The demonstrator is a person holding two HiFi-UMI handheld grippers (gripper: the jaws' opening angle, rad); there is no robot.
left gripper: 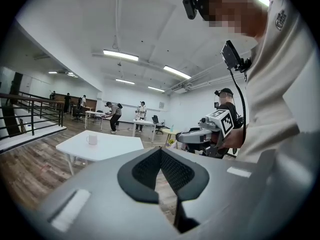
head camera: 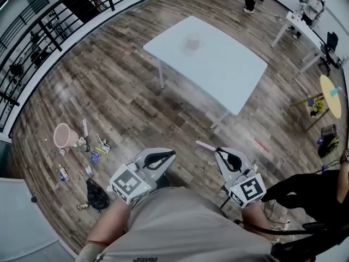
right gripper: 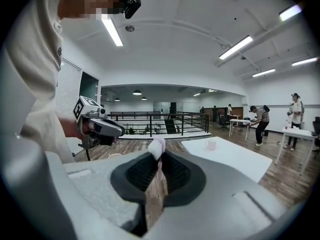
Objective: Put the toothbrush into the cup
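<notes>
Right gripper (right gripper: 159, 158) jaws clamped on toothbrush (right gripper: 157, 145); left gripper (left gripper: 161, 152) jaws together, empty; cup (head camera: 192, 42) on table (head camera: 232, 72).

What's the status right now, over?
Right gripper shut on pink toothbrush. Left gripper shut, empty. Cup stands on white table ahead, not yet reached. Nothing blocking; clutter lies off to the left.

left hand-held gripper (head camera: 172, 154): jaws together, empty | right hand-held gripper (head camera: 219, 152): clamped on toothbrush (head camera: 205, 145)
</notes>
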